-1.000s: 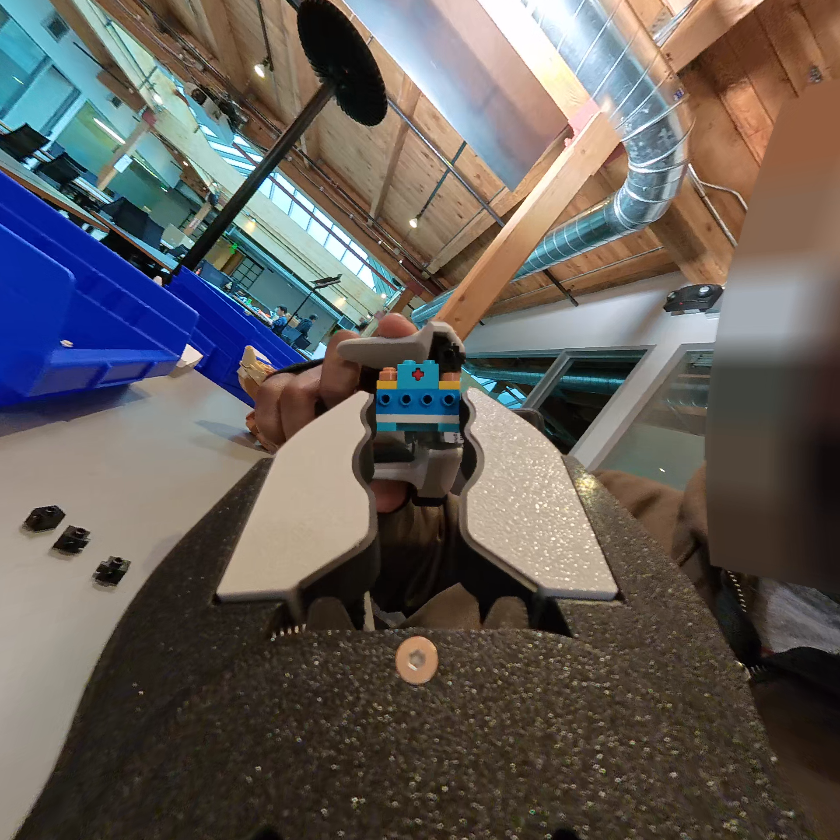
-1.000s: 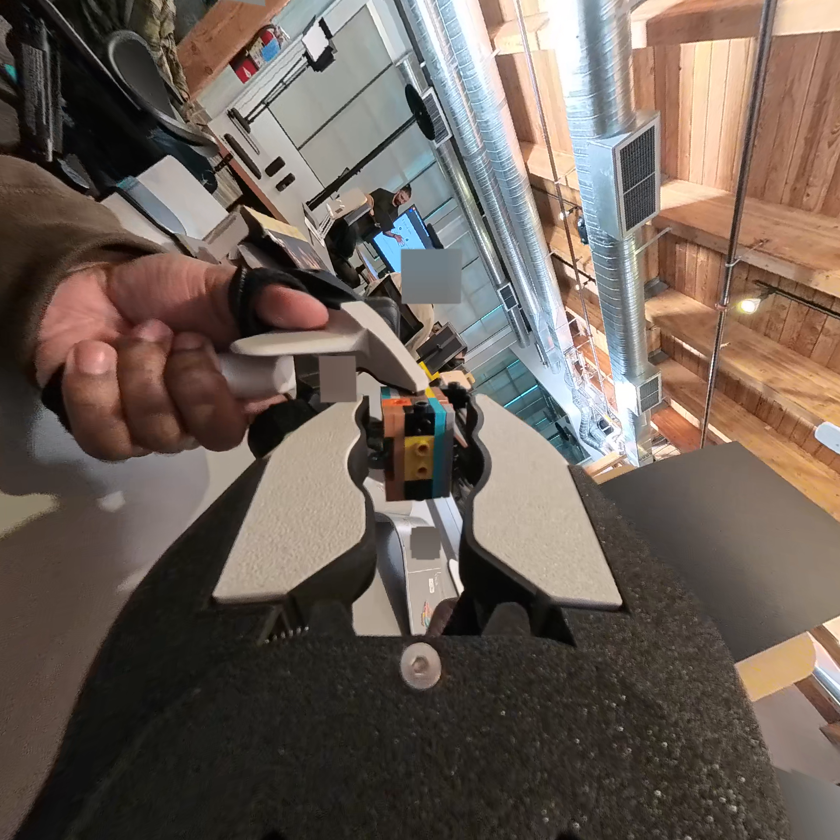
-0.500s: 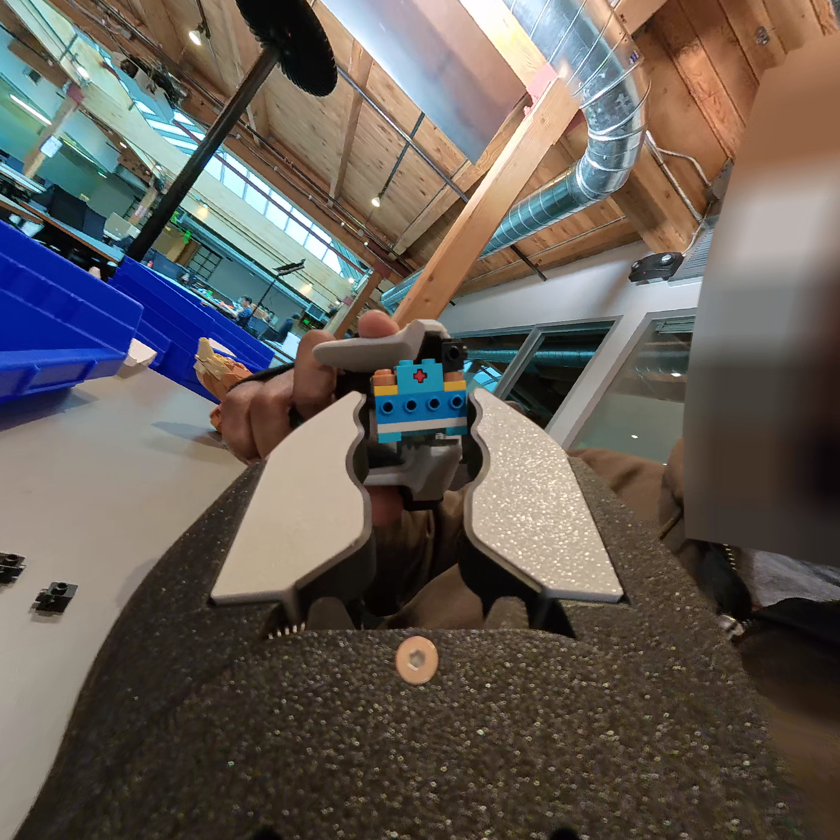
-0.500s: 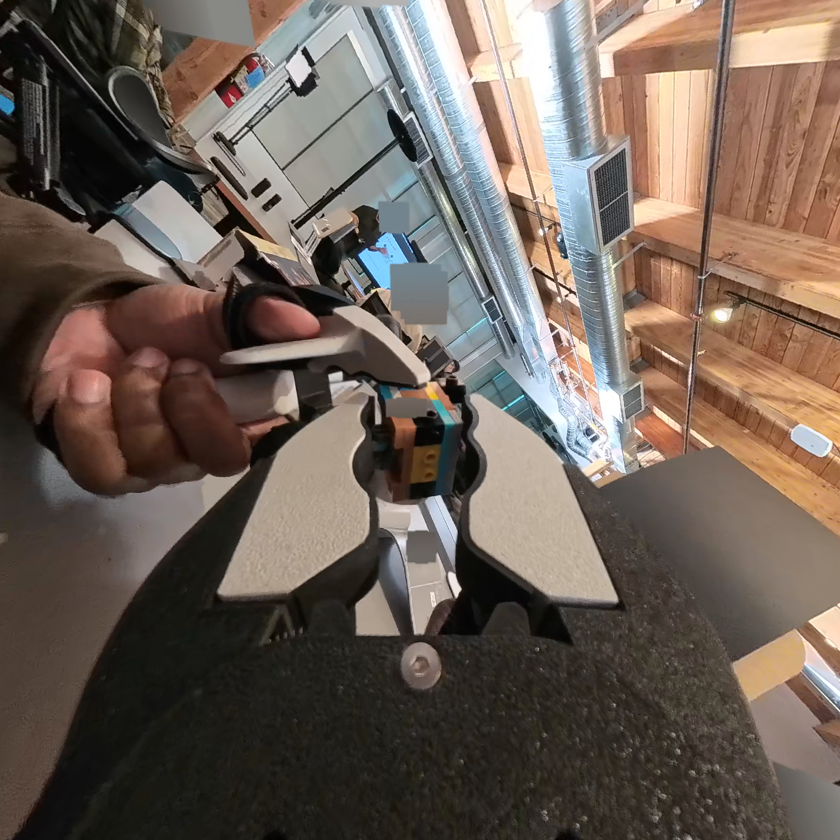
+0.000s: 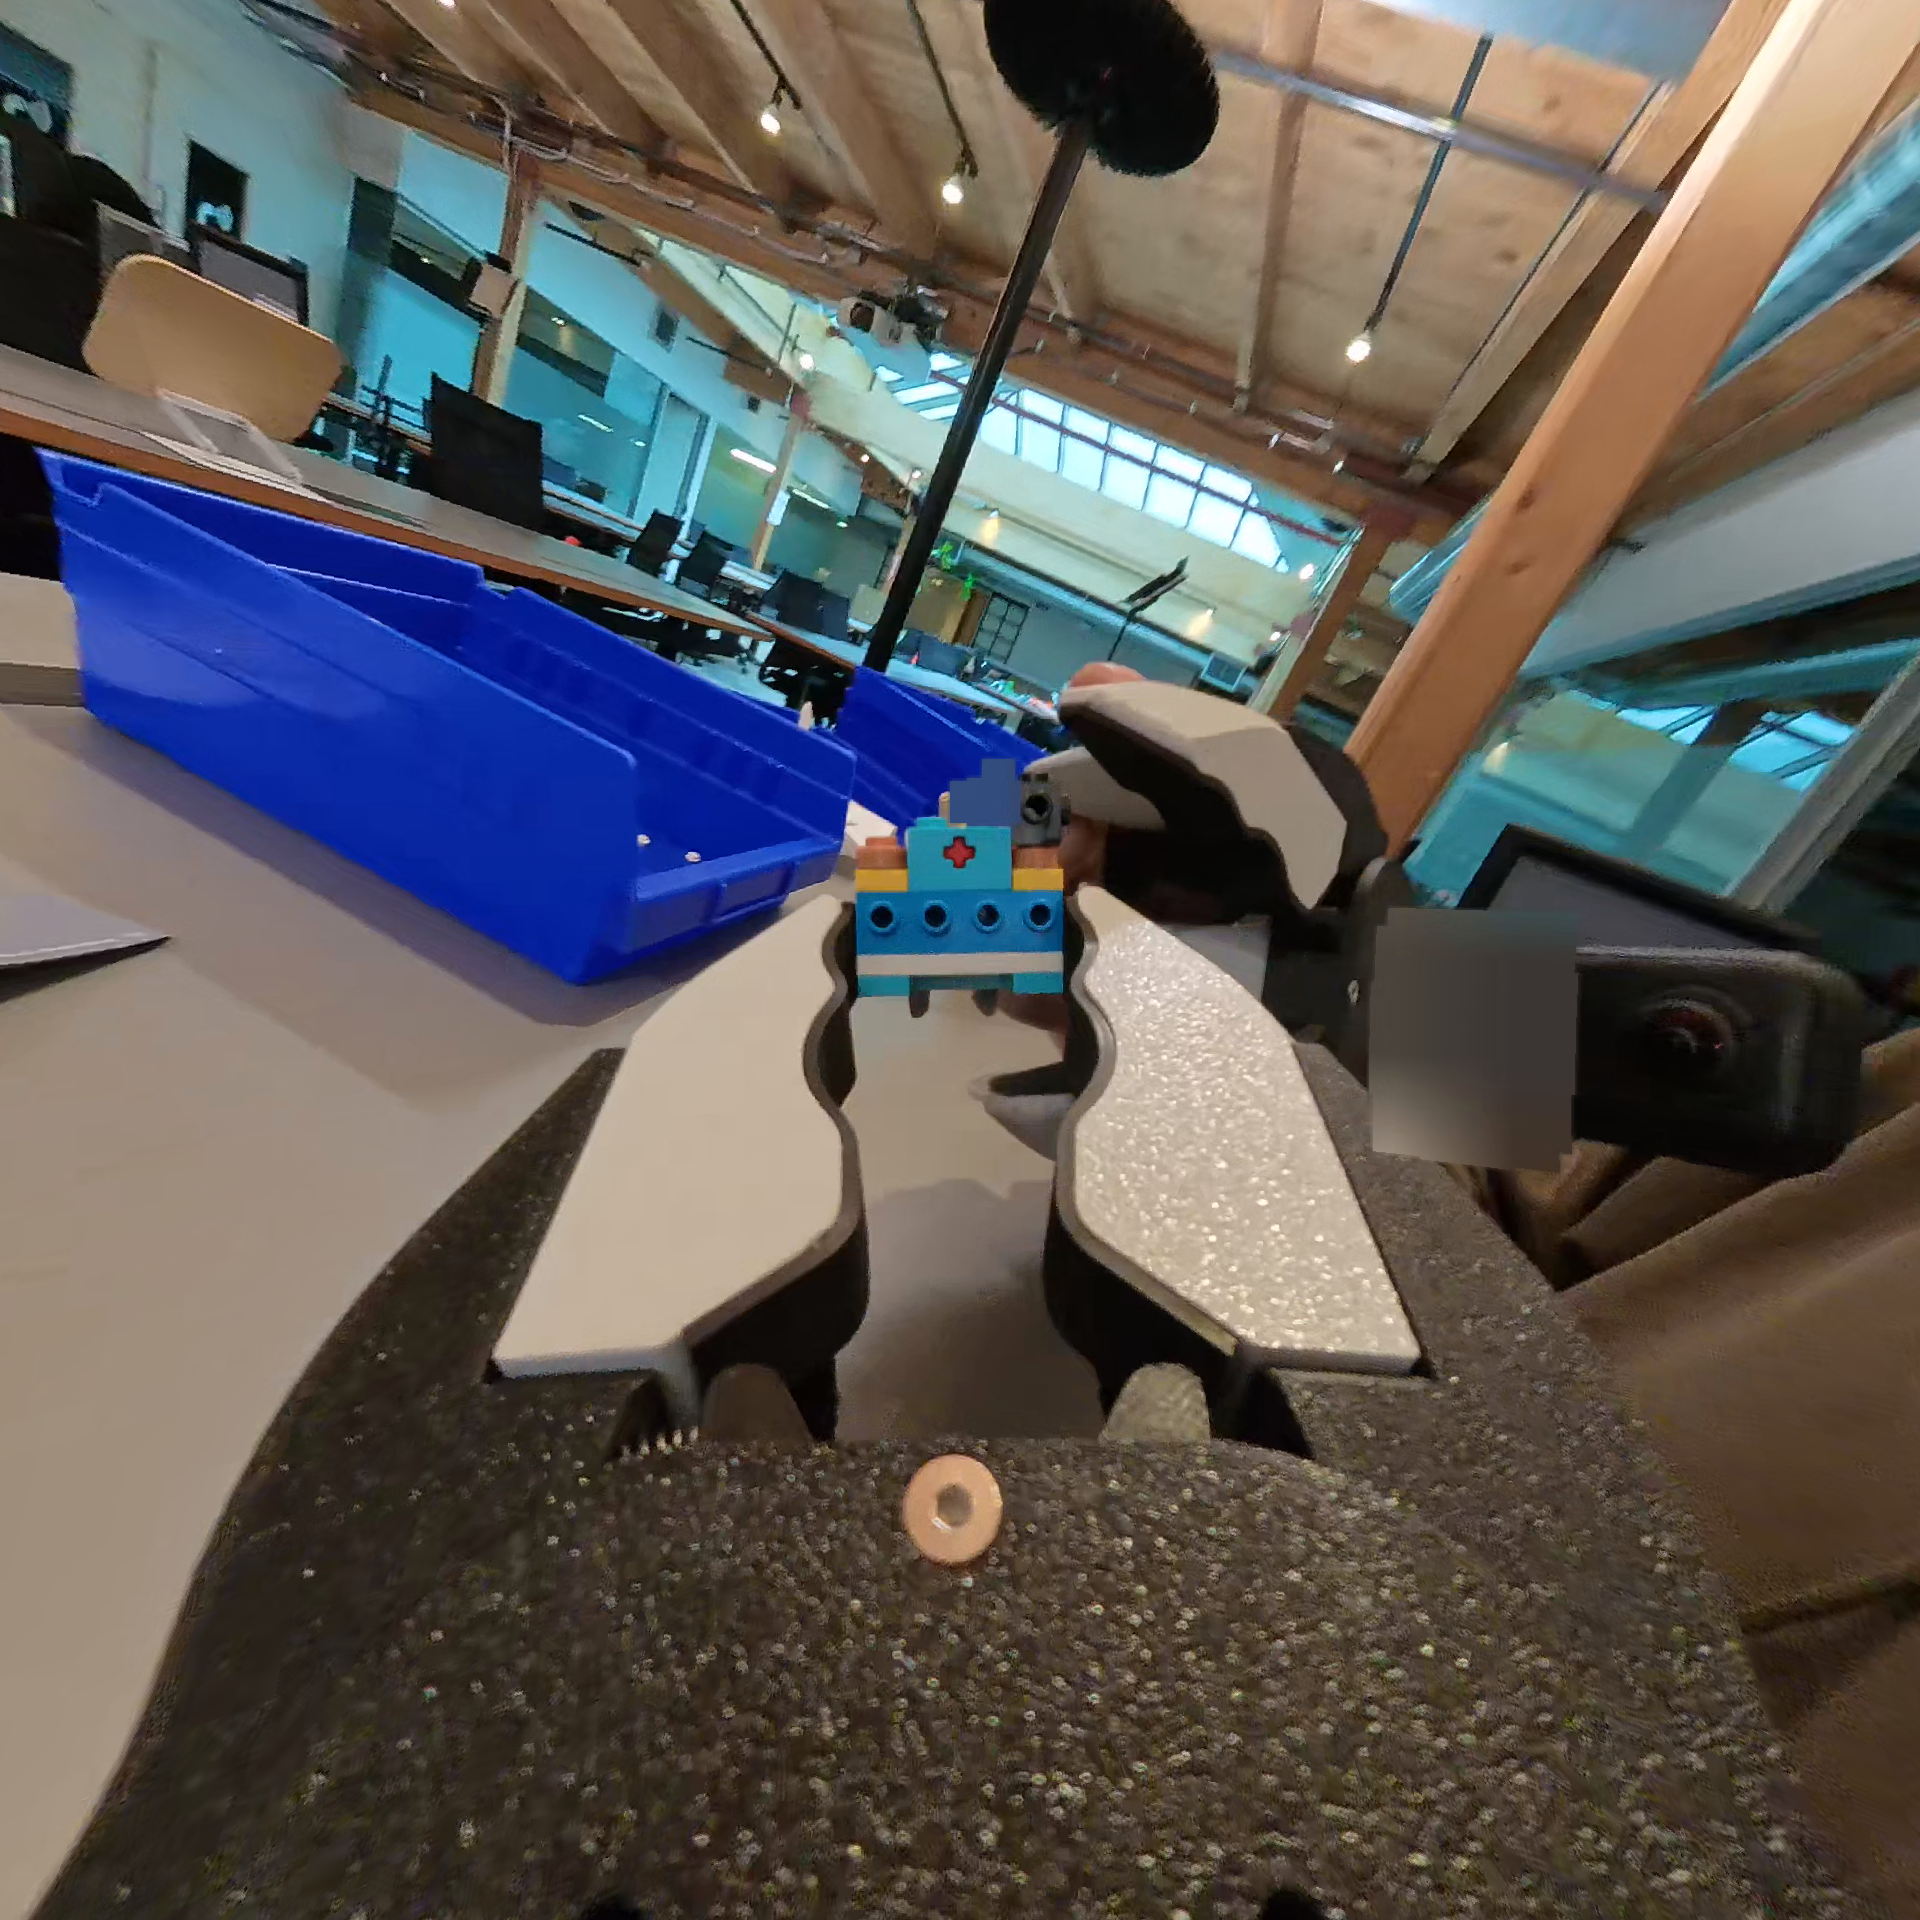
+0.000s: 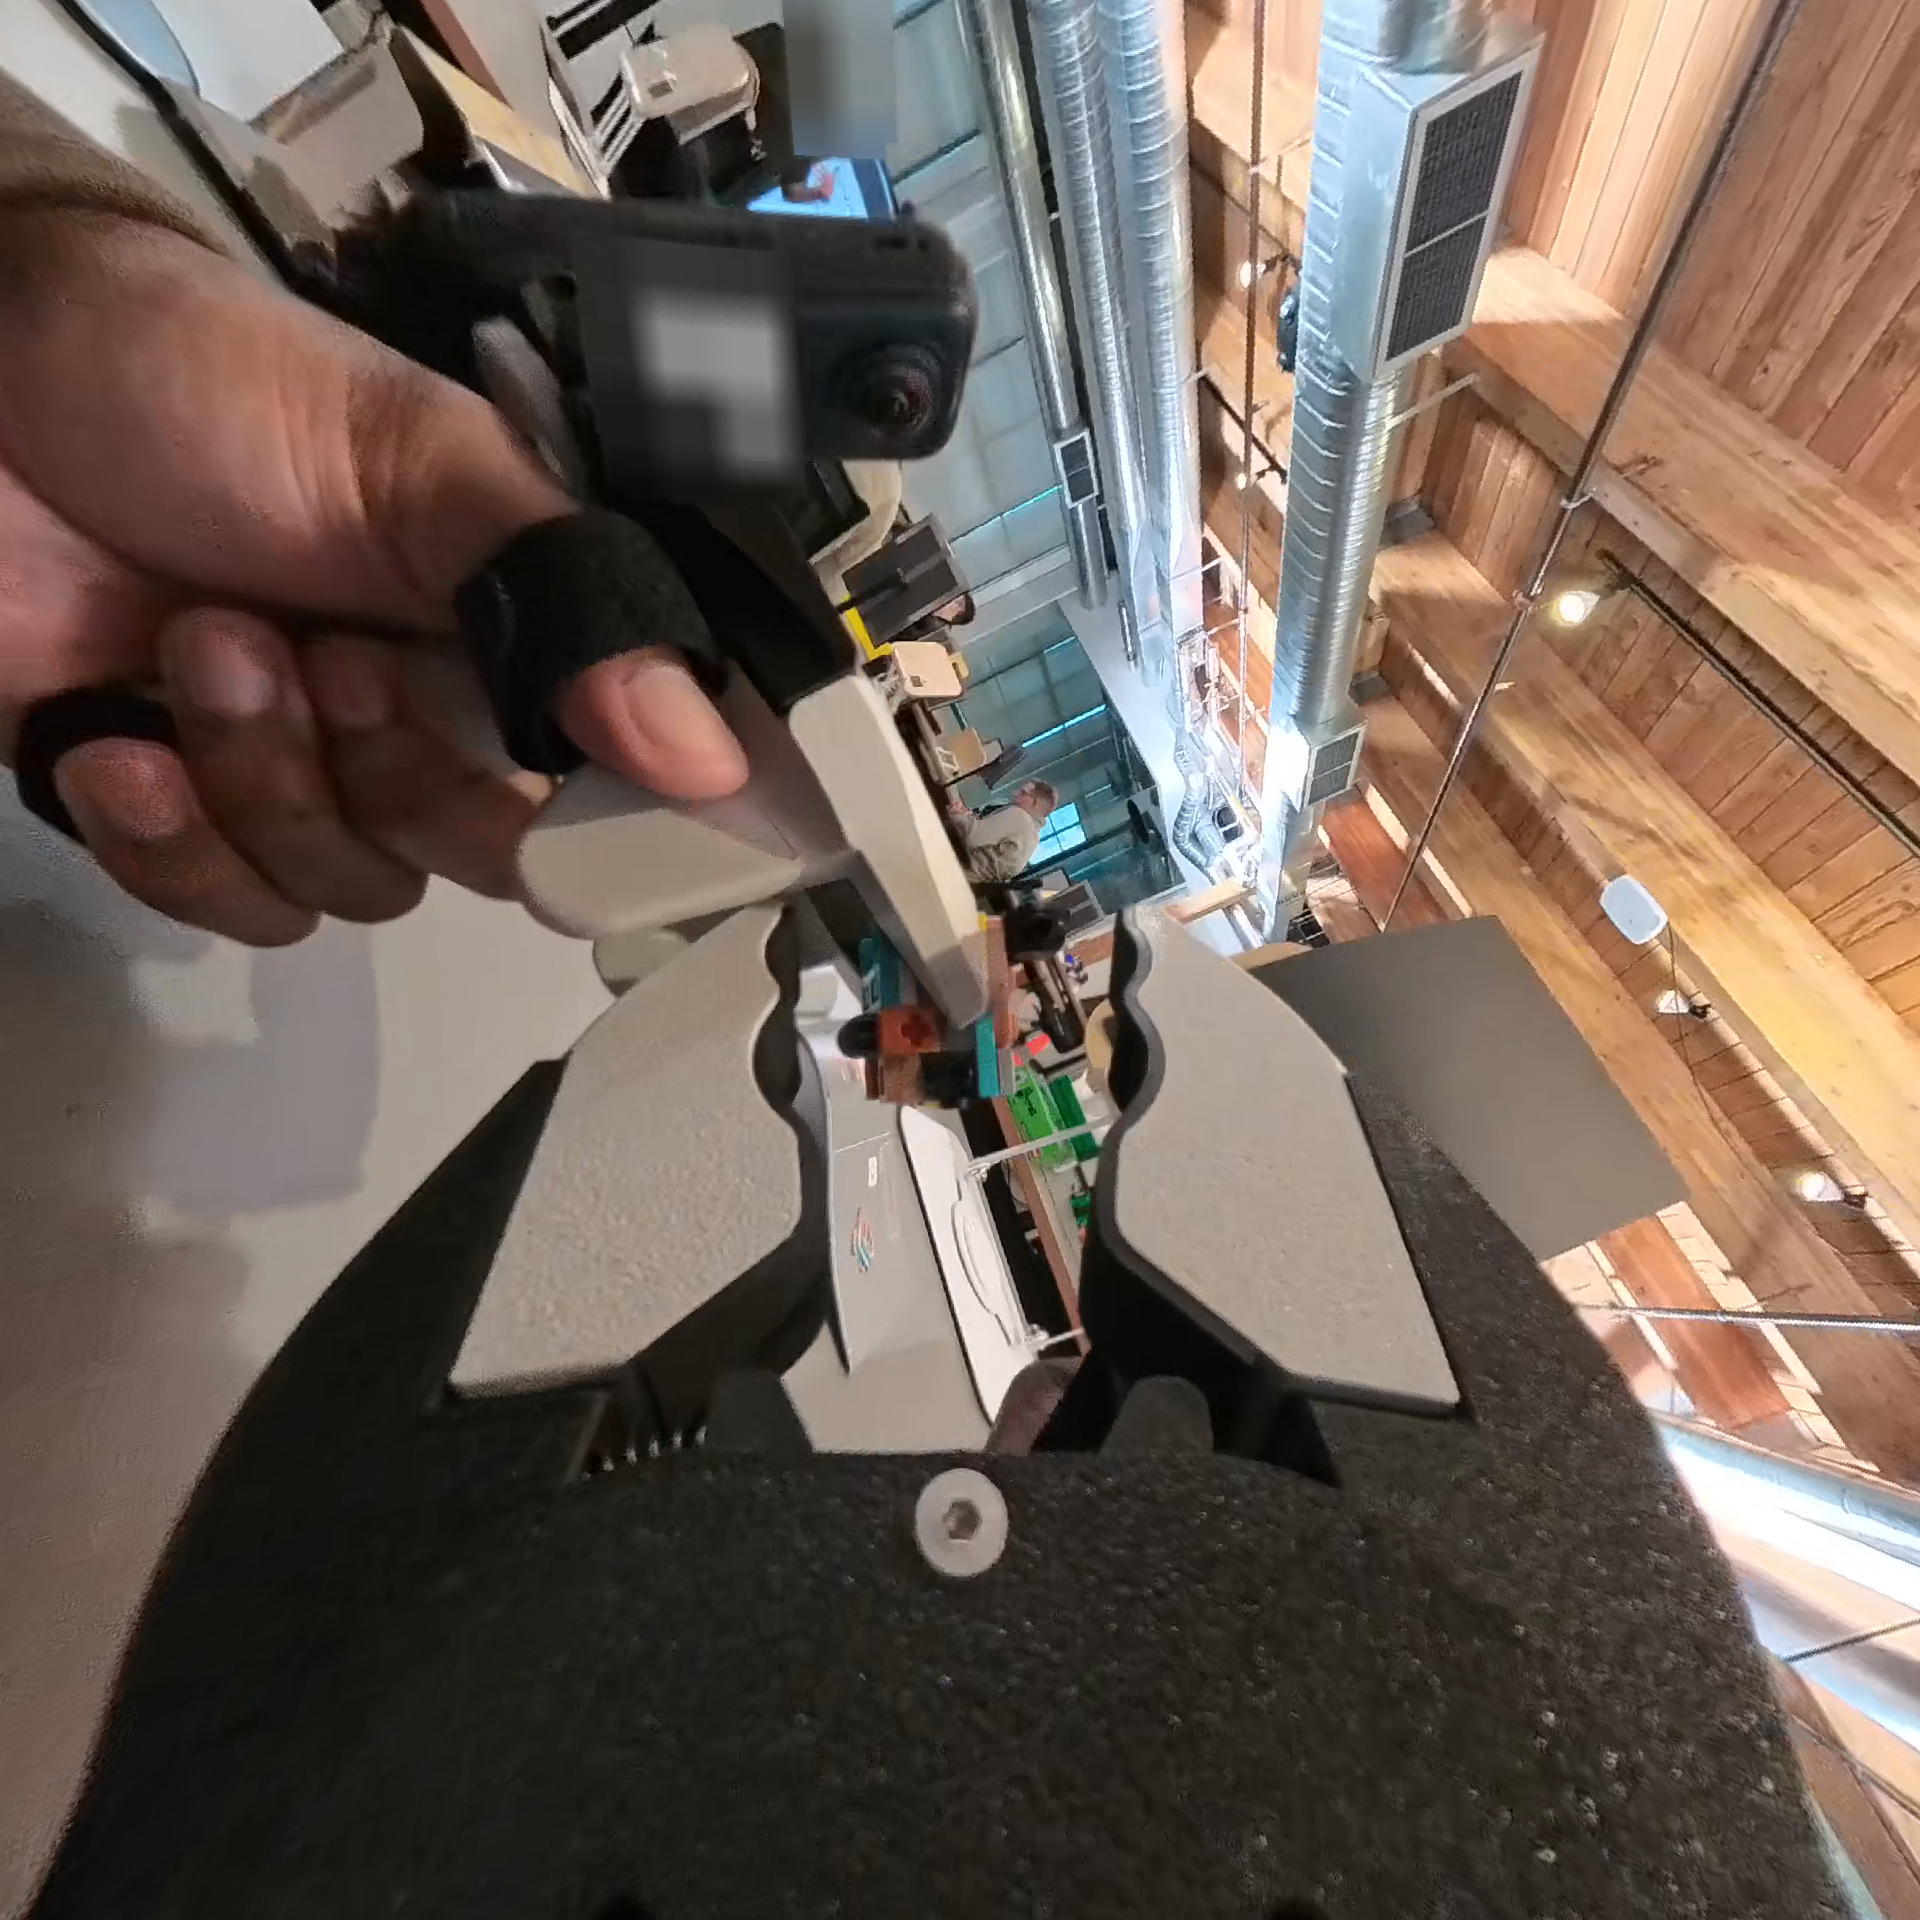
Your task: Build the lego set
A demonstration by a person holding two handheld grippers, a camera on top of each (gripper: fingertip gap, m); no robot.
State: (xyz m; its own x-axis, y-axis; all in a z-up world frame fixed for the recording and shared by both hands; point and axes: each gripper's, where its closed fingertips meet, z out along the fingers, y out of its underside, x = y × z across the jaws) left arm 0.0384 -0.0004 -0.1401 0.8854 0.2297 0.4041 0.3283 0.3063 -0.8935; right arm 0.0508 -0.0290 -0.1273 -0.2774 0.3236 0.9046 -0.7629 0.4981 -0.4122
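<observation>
A small lego model (image 5: 958, 914), blue with a red cross, yellow and brown bricks and a black piece on top, sits between the fingertips of my left gripper (image 5: 956, 935), which is shut on it above the grey table (image 5: 260, 1091). My right gripper (image 6: 956, 935) is open; its fingers stand apart on either side of the model (image 6: 914, 1049) without touching it. In the right wrist view the left gripper's grey finger (image 6: 883, 831) covers part of the model, with a hand (image 6: 260, 571) holding that gripper. In the left wrist view the right gripper (image 5: 1195, 790) is just right of the model.
A long blue bin (image 5: 416, 748) stands on the table at the left, and a second blue bin (image 5: 914, 727) farther back. A black pole with a round disc (image 5: 987, 416) rises behind them. A dark sheet (image 5: 62, 935) lies at the left edge. My left and right fingertips are right by each other.
My right gripper has opened and let go of the model. The left gripper keeps hold of it and has swung, so the table and bins now fill its view.
</observation>
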